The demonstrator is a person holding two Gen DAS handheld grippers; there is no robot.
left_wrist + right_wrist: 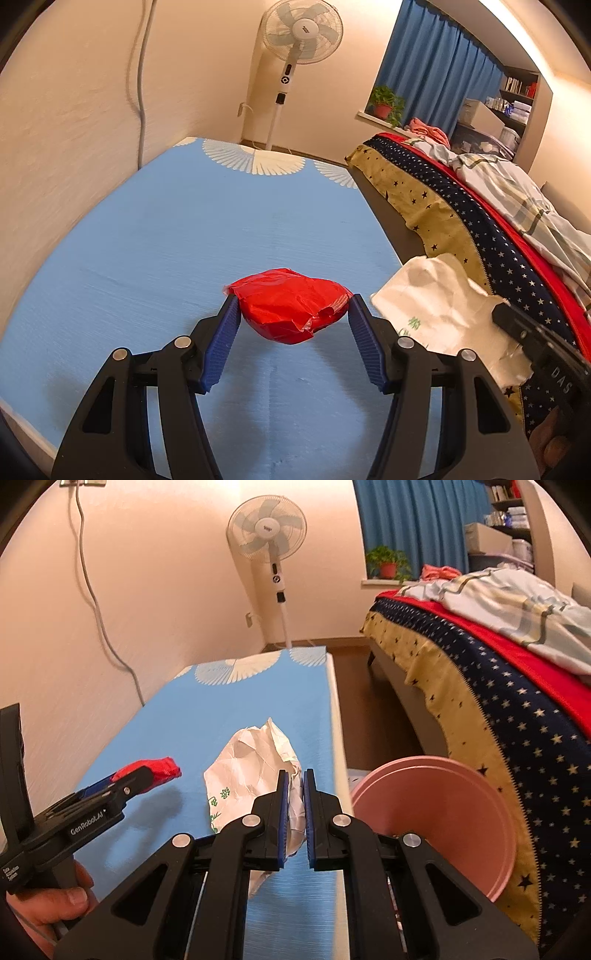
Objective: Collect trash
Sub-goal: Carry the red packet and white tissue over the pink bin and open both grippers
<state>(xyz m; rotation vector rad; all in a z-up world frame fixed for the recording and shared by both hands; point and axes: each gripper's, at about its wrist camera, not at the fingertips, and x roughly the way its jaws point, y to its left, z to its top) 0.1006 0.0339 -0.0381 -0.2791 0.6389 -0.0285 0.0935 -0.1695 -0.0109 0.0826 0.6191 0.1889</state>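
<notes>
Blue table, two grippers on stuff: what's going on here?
A person is picking up trash with a handheld tool in each hand. The left tool has its fingers against both sides of a crumpled red wrapper, held above the blue table. The right tool is closed on a crumpled white paper bag with green print, which still lies on the table. A pink bin stands just right of the table, next to the bed.

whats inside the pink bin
The pink bin is tilted toward the right wrist camera; the inner wall that shows is bare pink. The right gripper, shut on white paper, hides its bottom.
</notes>
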